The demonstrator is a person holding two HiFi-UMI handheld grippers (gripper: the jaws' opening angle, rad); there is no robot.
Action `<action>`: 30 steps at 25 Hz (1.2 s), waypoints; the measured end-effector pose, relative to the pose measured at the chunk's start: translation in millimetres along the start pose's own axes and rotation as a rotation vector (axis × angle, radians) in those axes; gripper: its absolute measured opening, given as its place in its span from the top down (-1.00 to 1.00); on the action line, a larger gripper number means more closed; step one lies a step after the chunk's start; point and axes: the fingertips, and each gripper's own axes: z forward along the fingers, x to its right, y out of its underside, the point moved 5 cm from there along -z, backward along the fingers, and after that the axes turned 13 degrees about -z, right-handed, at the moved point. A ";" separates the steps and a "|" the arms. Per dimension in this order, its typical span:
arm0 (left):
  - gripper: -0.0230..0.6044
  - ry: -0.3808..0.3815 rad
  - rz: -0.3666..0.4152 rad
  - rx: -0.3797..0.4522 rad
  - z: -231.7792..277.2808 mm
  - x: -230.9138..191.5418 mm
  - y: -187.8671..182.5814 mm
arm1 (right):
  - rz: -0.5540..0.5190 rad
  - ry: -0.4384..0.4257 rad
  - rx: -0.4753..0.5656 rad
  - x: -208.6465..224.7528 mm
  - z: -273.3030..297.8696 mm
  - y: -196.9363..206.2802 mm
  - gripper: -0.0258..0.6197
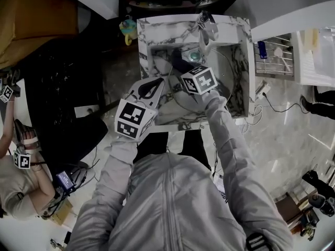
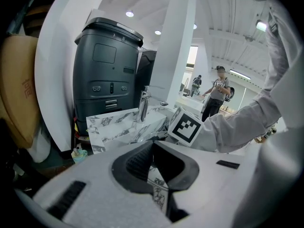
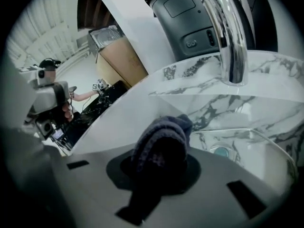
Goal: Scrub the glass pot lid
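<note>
A marble sink lies below me, with a chrome faucet at its back edge. A thin curved rim, seemingly the glass lid, rests in the basin near the teal drain. My right gripper hangs over the basin, shut on a dark knitted cloth. My left gripper hovers at the sink's front left. Its pads stand close, marble showing through a narrow slit. Whether it holds the rim is unclear.
A tall dark machine stands behind the sink. To the sink's right is a wire rack. Another person with grippers sits at the far left, and cables trail over the floor on the right.
</note>
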 end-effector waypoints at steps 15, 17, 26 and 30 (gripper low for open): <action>0.84 0.034 -0.003 0.002 22.0 30.8 -5.3 | 0.007 0.447 -0.060 89.1 -120.3 50.9 0.73; 0.84 0.035 -0.002 -0.003 24.2 34.4 -4.5 | -0.009 0.511 -0.092 99.0 -125.3 57.1 0.73; 0.84 0.012 -0.014 -0.013 25.0 32.0 1.4 | -0.071 0.666 -0.180 110.2 -136.4 56.7 0.73; 0.84 0.011 -0.018 -0.011 26.5 31.3 1.2 | -0.173 0.765 -0.228 105.2 -151.7 52.1 0.73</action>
